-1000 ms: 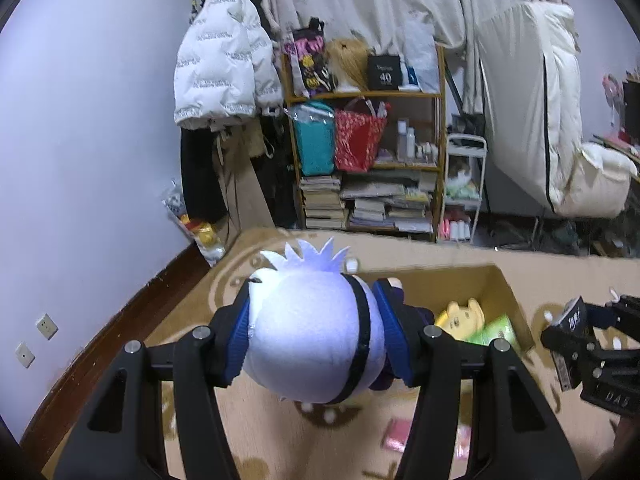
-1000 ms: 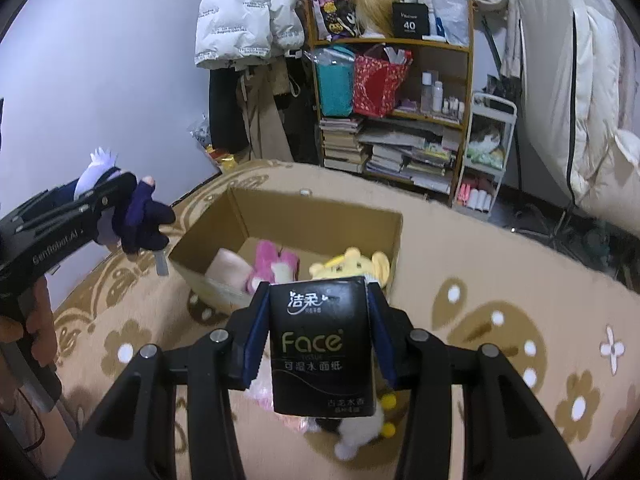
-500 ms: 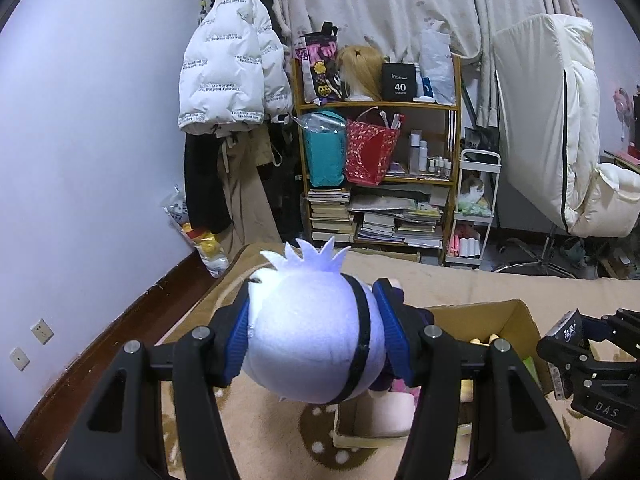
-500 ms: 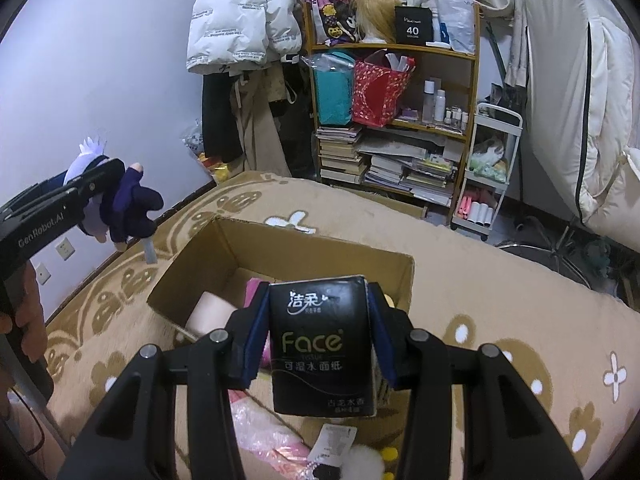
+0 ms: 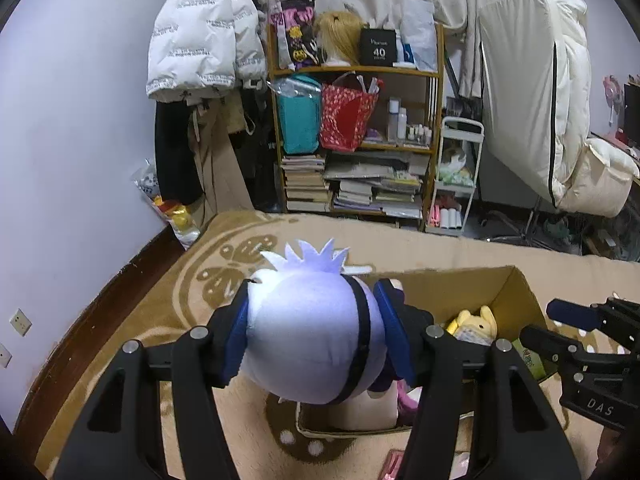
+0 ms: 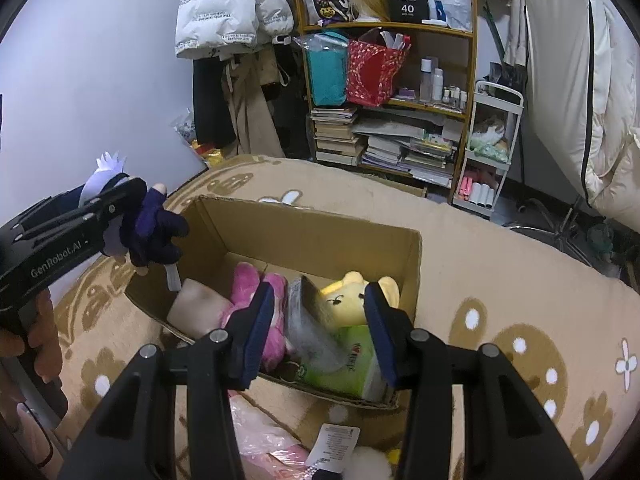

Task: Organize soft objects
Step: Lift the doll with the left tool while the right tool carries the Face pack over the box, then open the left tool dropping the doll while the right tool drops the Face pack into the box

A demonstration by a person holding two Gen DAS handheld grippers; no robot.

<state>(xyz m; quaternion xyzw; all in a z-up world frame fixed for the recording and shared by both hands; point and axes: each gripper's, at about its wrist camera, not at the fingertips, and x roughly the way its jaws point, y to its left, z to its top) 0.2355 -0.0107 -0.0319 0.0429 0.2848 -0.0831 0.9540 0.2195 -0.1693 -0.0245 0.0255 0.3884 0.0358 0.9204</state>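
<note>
The left gripper [image 5: 316,338] is clamping the white-haired plush doll [image 5: 308,332] above the cardboard box [image 6: 320,236], presumably for dropping in, while the right gripper [image 6: 320,328] is hanging open and empty over it

Surface: tan rug [image 6: 500,276] patterned with brown and white flowers | On it: open cardboard box [image 6: 320,236] holding plush toys and tissue packs | Just in front of the box: pink plastic-wrapped packet [image 6: 260,436], white printed tag [image 6: 334,446] | Far edge: wooden bookshelf [image 5: 356,140], white trolley [image 5: 456,184] stand beyond.
</note>
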